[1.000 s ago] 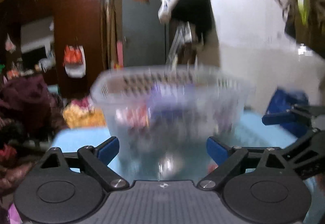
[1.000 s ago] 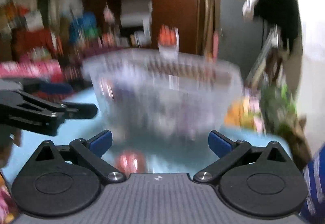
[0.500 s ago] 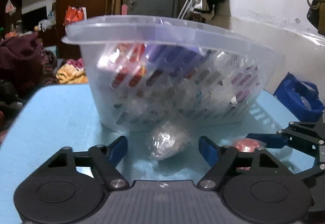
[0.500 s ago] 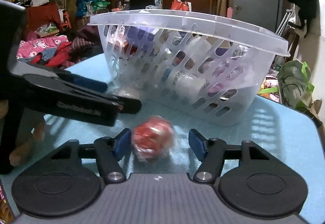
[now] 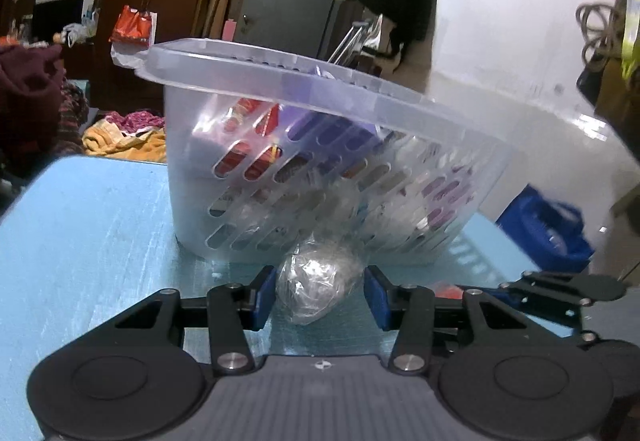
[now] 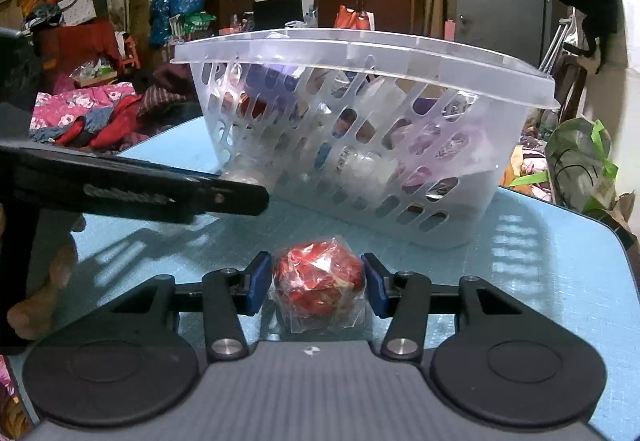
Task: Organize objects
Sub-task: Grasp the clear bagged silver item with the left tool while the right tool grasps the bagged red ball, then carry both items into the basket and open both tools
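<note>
**Both jaws closing onto wrapped balls in front of the basket**

Since half a second ago both pairs of jaws have been narrowing: the blue pads that were standing clear of the wrapped items are now sitting right against them. The left gripper [image 5: 320, 291] is pressing its jaws onto the two sides of a silvery-grey ball wrapped in clear crinkled plastic [image 5: 317, 288], which is resting on the light blue tabletop [image 5: 88, 225] just in front of the translucent slotted plastic basket [image 5: 320, 177]. The basket is filling more of the left wrist view than before, its rim tilting down to the right.

The right gripper [image 6: 318, 283] is closing its jaws on a red ball wrapped in clear plastic [image 6: 319, 281], both blue pads touching its sides. This ball is lying on the tabletop near the basket's front wall, not touching it. The basket is holding a jumble of packets, red, purple and white, showing through the slots.

In the right wrist view the left gripper's black arm is reaching in from the left, its tip lying beside the basket's near corner. A bare hand [image 6: 44, 281] is showing at the left edge beneath it.
</note>
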The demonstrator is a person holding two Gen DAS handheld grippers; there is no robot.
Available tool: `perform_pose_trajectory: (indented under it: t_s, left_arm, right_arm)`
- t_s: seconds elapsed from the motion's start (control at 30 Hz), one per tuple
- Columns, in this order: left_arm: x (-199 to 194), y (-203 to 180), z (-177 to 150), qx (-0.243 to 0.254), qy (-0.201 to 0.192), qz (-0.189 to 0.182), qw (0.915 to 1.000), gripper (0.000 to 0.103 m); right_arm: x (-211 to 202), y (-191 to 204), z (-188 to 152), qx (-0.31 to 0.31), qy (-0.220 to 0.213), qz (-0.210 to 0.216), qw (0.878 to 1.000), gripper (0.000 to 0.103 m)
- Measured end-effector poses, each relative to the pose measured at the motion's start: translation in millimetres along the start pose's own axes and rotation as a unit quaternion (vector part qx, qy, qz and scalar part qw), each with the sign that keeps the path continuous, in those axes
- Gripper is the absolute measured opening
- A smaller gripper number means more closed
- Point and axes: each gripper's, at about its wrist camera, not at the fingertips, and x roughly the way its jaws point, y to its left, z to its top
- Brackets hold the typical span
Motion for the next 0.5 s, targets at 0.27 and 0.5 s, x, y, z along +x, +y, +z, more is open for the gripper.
perform_pose_trajectory:
  t_s: [0.27, 0.5]
  left_arm:
    - [-1.0, -8.4, 0.3, 0.015, -0.021, -0.010, 0.9996, 0.051]
    - [-3.2, -9.0, 0.5, 0.019, -0.029, -0.011, 0.9994, 0.051]
  right_arm:
    - [-2.2, -6.1, 0.7, 0.018, -0.017, -0.016, 1.000, 0.052]
    - [-2.8, -8.4, 0.8, 0.023, -0.025, -0.016, 0.999, 0.052]
